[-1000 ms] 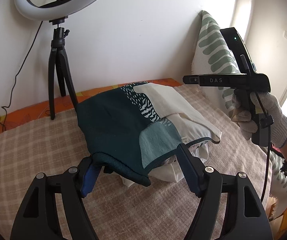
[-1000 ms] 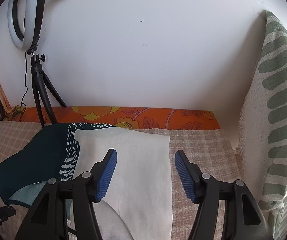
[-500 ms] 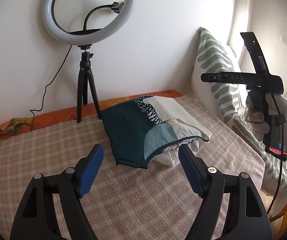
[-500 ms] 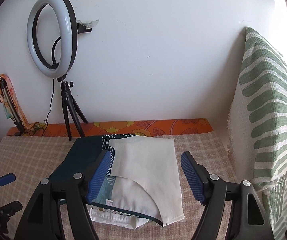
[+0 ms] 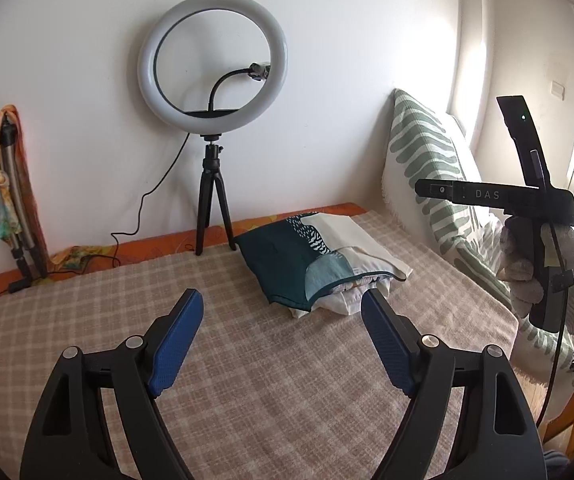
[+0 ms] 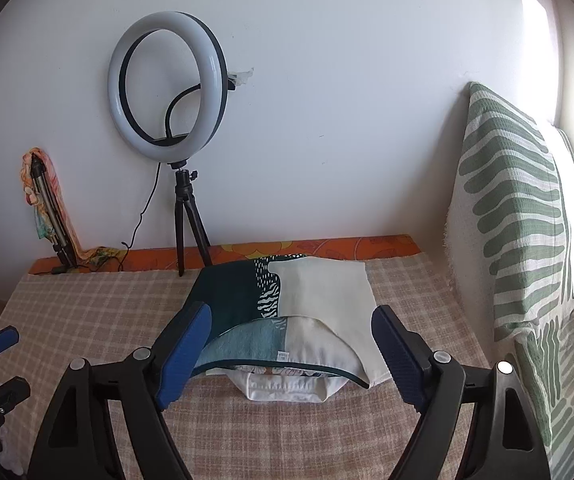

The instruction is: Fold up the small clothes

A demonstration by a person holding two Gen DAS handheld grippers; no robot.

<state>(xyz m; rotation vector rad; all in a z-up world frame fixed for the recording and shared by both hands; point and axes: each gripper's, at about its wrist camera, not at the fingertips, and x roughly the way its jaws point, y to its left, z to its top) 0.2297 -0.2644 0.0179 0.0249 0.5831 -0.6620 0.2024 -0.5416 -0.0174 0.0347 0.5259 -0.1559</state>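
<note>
Grippers both hang over the checked blanket (image 5: 87,320), tipped down toward it. The left gripper (image 5: 281,338) has its jaws opening with only blanket between them; the folded clothes (image 5: 319,260) lie ahead and a little right of it, untouched. The right gripper (image 6: 291,354) is opening too, its blue pads either side of the pile's near edge as seen from its own camera, but raised clear and pressing nothing. A gloved hand (image 5: 547,276) grips its handle upright at the bed's right side, sleeve trailing below. The pile sits toward the far edge, near the ring light (image 5: 211,76) and the leaf-print pillow (image 6: 515,208).
</note>
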